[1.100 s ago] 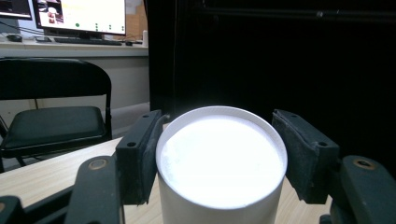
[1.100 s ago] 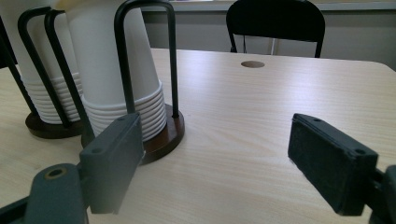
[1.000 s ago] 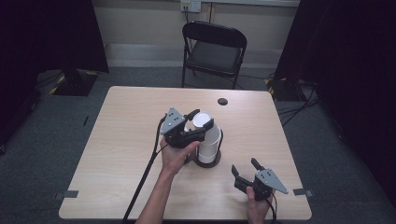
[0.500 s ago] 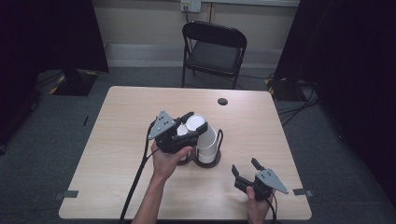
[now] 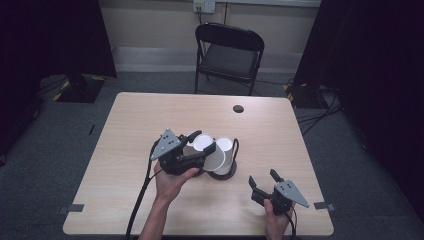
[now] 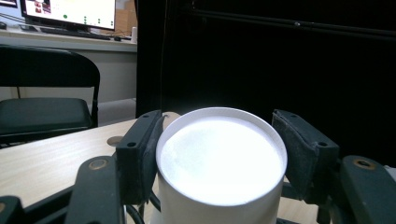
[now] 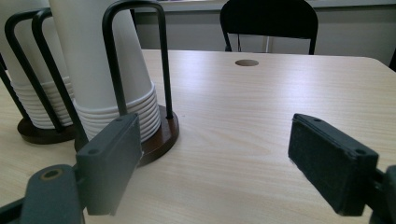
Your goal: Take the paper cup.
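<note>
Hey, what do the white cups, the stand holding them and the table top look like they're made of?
White cups: likely paper, matte, with thin rolled rims stacked in ridges. Stand: dark brown round base, possibly wood or plastic, with thin black hoops that look like painted metal wire. Table: pale wood-grain surface, probably laminate; the streaked grain is visible and the sheen is low.

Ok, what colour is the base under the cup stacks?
Dark brown base, clearest in the right gripper view.

White cups [image 5: 216,152], black wire rack [image 7: 135,56], dark brown base [image 7: 156,140], pale wood-grain table [image 5: 280,135], black chair [image 5: 227,52]
</note>
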The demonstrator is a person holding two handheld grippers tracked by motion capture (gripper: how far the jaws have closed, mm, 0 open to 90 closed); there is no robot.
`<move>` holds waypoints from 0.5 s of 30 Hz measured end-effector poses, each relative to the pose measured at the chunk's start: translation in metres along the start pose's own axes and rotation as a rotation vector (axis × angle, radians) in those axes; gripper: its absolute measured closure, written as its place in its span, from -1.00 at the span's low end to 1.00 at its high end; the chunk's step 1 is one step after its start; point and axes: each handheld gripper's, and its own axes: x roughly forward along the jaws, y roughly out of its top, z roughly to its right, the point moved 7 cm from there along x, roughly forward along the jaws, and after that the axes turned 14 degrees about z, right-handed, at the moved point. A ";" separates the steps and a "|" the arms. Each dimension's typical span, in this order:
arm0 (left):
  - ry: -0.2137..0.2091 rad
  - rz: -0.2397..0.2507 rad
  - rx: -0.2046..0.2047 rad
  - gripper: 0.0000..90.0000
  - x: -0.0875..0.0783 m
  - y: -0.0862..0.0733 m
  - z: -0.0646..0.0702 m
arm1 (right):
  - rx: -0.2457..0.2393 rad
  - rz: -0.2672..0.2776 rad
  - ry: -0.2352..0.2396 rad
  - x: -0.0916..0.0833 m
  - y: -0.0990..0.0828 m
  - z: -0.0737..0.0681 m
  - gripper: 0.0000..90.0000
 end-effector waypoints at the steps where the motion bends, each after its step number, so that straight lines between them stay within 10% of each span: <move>1: 0.000 0.000 0.000 -0.20 0.000 0.000 0.000 | 0.000 0.000 0.000 0.000 0.000 0.000 -0.63; 15: 0.047 -0.012 -0.070 -0.20 -0.027 -0.019 -0.004 | -0.055 0.018 -0.015 0.001 0.001 -0.006 -0.54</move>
